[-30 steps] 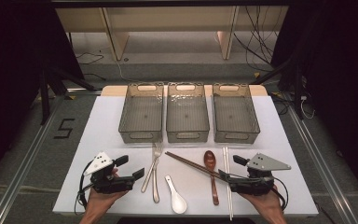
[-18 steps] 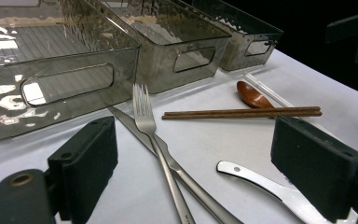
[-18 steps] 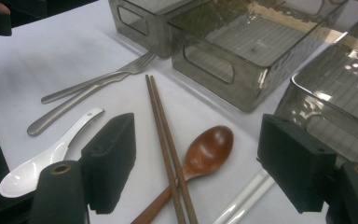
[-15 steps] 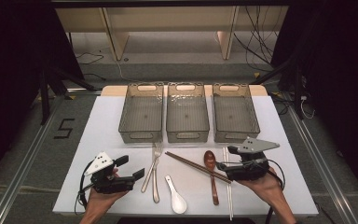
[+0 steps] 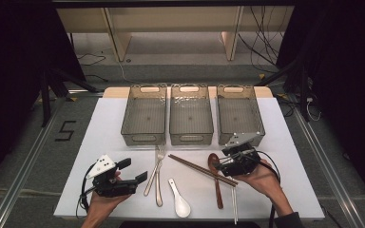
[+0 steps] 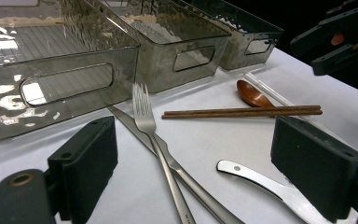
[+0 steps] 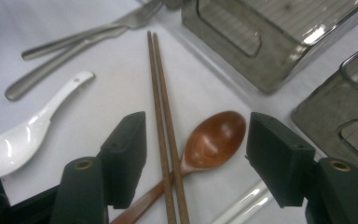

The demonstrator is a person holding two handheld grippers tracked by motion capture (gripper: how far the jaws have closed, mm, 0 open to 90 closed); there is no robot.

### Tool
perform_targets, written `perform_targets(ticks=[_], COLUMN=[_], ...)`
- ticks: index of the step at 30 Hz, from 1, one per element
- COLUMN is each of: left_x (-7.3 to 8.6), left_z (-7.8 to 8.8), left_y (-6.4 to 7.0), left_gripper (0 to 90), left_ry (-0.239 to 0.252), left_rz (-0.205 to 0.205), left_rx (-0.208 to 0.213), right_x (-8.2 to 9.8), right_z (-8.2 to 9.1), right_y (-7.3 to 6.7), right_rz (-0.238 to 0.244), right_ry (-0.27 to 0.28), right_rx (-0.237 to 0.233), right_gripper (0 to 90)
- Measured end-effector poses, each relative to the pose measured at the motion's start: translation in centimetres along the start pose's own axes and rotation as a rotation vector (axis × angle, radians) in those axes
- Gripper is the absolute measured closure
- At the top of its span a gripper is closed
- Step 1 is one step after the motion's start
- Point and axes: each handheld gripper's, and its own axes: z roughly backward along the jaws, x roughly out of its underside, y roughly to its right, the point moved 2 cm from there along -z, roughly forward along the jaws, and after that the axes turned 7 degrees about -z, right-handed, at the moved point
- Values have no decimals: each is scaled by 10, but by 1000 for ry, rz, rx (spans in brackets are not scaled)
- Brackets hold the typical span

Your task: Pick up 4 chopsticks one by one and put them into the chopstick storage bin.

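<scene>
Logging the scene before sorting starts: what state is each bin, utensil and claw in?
Left bin: empty.
Middle bin: empty.
Right bin: empty.
Wooden chopsticks: on the table, across the wooden spoon.
Left claw: open, holding nothing.
Right claw: open, jaws just closing, astride chopsticks and spoon.

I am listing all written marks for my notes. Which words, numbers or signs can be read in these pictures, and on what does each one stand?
"5": a black digit marked on the grey floor, left of the white table.
No text is readable on the three smoky clear plastic bins or on the cutlery.
</scene>
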Motion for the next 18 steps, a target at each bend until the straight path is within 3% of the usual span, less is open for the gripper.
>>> perform_targets(ticks=[4,6,11,13,18], left_x=[0,0,0,0,0], left_z=[0,0,0,0,0], left_y=[0,0,0,0,0], left_gripper=[141,141,141,141,141], left_ry=[-2,1,3,1,-2], left_rz=[0,4,5,5,4], left_rx=[-3,-3,-3,-2,-3], right_x=[0,2,5,8,14], right_z=[-9,-15,-21,-24,-29], right_y=[1,1,2,3,7], right_rz=[12,18,39,34,29], right_ry=[-62,-122,-180,-224,-268], right_rx=[-2,-13,2,-1,2], right_gripper=[435,463,517,558,609])
